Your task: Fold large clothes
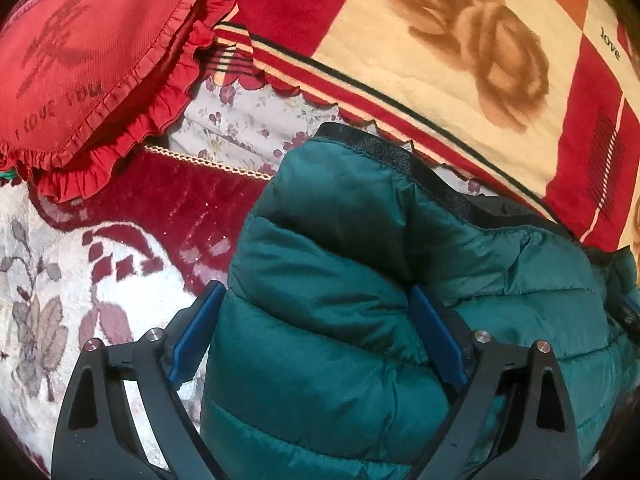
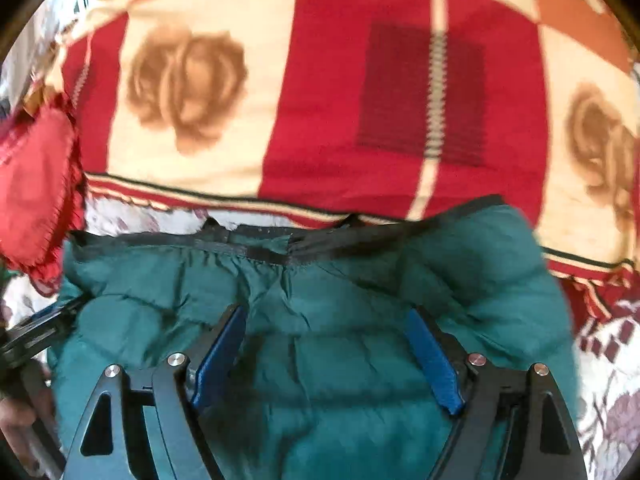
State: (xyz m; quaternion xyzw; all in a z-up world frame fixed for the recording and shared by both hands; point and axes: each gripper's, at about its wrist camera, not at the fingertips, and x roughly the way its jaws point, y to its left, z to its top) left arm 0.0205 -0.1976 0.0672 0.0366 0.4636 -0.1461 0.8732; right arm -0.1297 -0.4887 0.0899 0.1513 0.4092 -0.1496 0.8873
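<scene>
A dark green quilted puffer jacket (image 1: 340,264) with a black collar band (image 1: 400,156) lies on the bed. In the left wrist view my left gripper (image 1: 316,316) is wide open, its blue pads either side of a puffy fold at the jacket's left edge. In the right wrist view the jacket (image 2: 320,320) fills the lower half, its black band (image 2: 264,244) along the far edge. My right gripper (image 2: 326,334) is wide open over the jacket's middle. The left gripper shows at the left edge of the right wrist view (image 2: 36,328). The right view is blurred.
A red heart-shaped frilled cushion (image 1: 80,60) lies at the far left. A red and cream rose-print blanket (image 1: 460,48) is bunched behind the jacket, also in the right wrist view (image 2: 320,80). A red and white floral bedcover (image 1: 100,272) lies under everything.
</scene>
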